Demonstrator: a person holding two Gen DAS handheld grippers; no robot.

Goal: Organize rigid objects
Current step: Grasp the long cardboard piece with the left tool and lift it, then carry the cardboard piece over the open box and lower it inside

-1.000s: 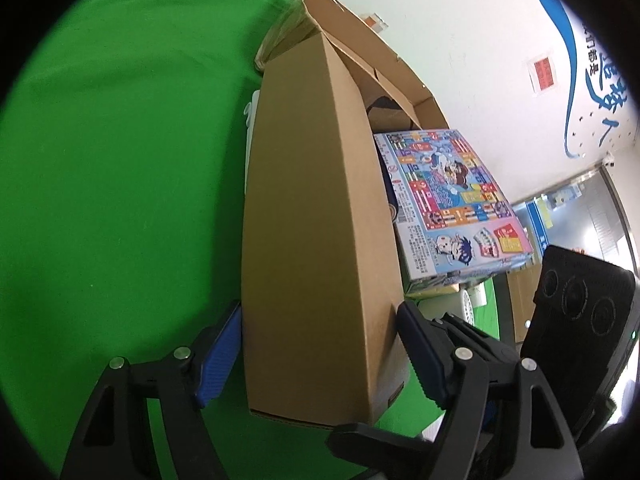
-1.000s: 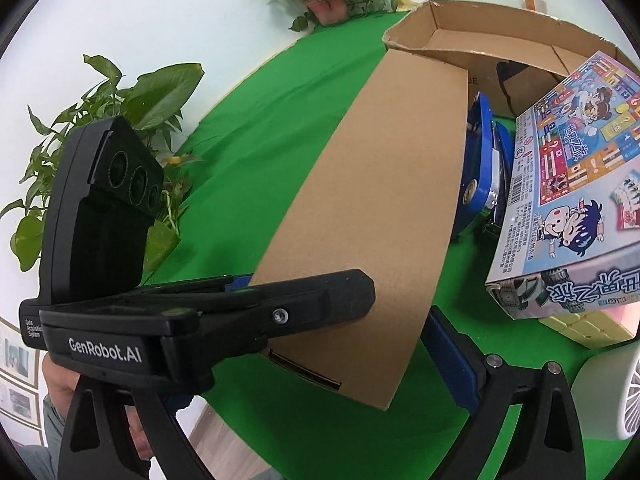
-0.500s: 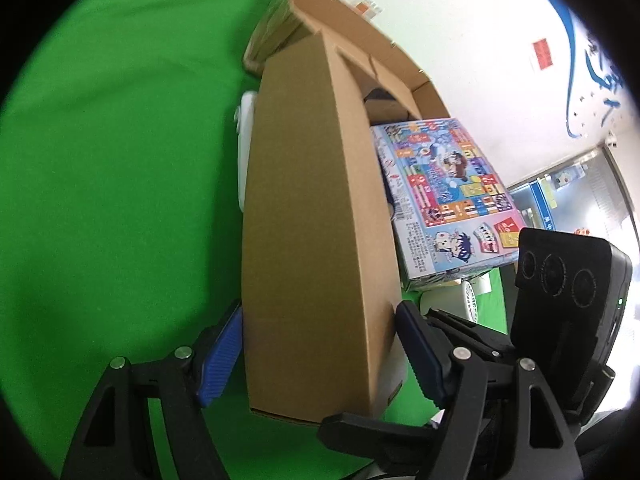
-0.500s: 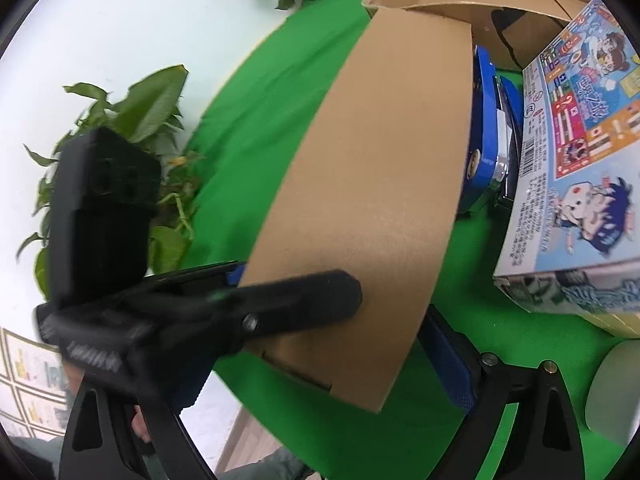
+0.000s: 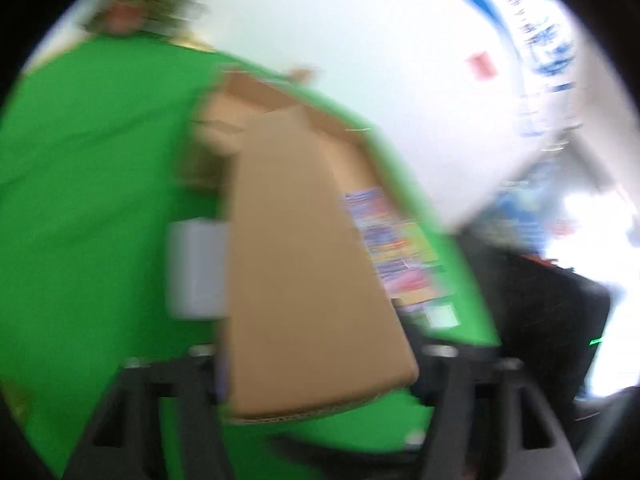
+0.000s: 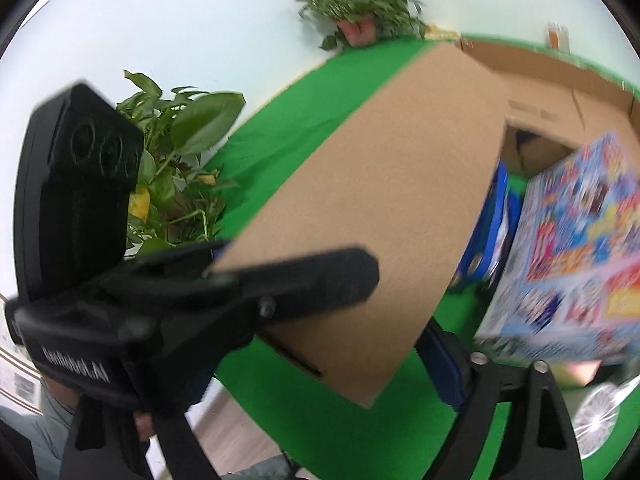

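Observation:
A long plain brown cardboard box (image 5: pixel 304 264) hangs tilted above the green cloth (image 5: pixel 88 200), lying between the fingers of both grippers. My left gripper (image 5: pixel 320 364) has its jaws closing on the box's near end, with the pads against its two sides; this view is blurred. In the right wrist view, one of the left gripper's fingers (image 6: pixel 320 276) lies across the same box (image 6: pixel 392 184). My right gripper (image 6: pixel 320 360) is also closing on the box. Its right blue pad (image 6: pixel 440 364) presses the box's edge, and its other finger is hidden behind the left gripper.
A colourful board game box (image 6: pixel 576 248) stands right of the brown box, with a blue item (image 6: pixel 492 232) between them. An open brown carton (image 6: pixel 560 80) lies behind. A white fan (image 6: pixel 596 412), a white object (image 5: pixel 196 268) and potted plants (image 6: pixel 180 160) border the cloth.
Both grippers have risen with the brown box, and its near end has come up off the cloth. Both pairs of jaws have drawn in against the box. The left view has blurred.

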